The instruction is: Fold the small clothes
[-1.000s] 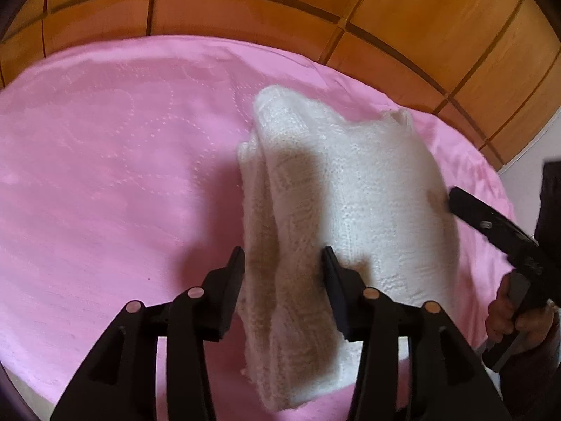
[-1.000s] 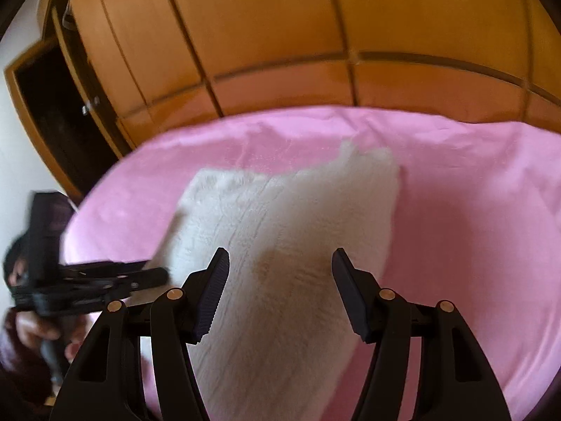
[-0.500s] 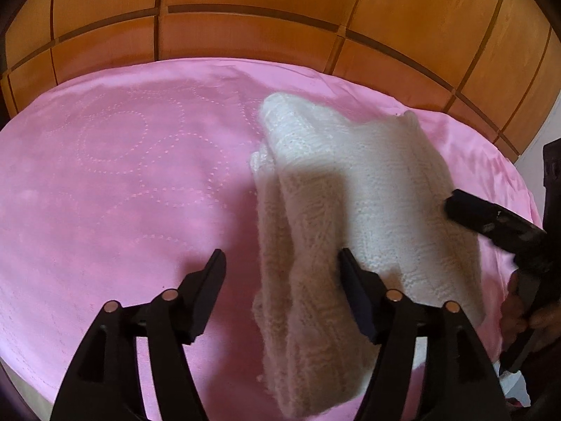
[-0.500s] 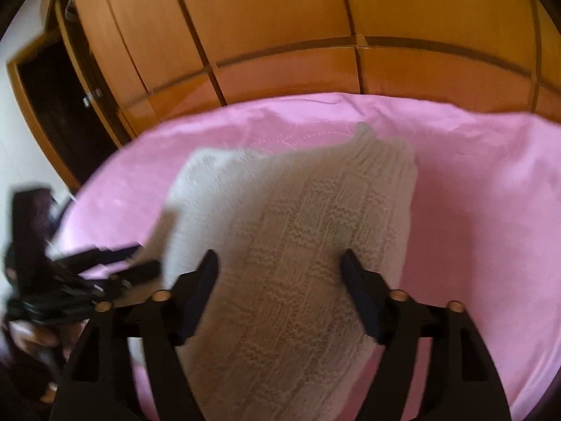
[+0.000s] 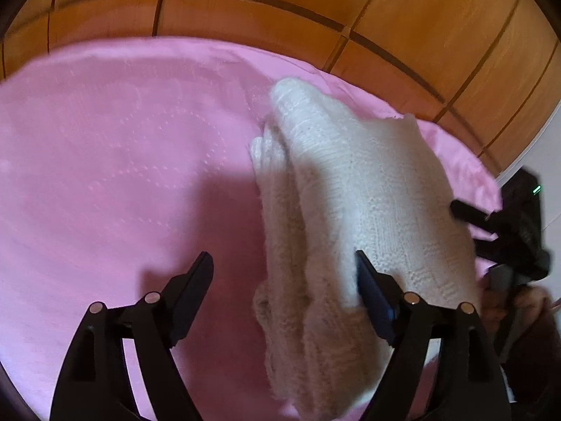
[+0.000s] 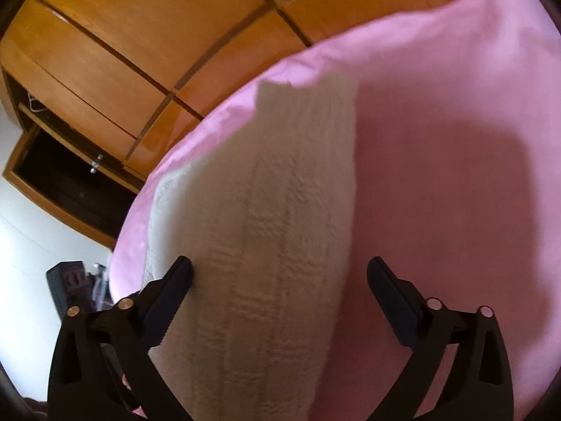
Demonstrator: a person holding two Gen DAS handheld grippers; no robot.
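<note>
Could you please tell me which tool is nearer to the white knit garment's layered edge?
Left. The left tool, jaws opening, straddles the layered edge of the white knit garment; the right tool, jaws also opening, sits over its opposite, smooth edge.

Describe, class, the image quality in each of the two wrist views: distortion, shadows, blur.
Left wrist view: fisheye bends the wooden panels into arcs; the left tongs throw a dark shadow on the pink sheet. Right wrist view: the frame is tilted and softly blurred, the knit garment loses texture, and a broad shadow falls to its right.
</note>
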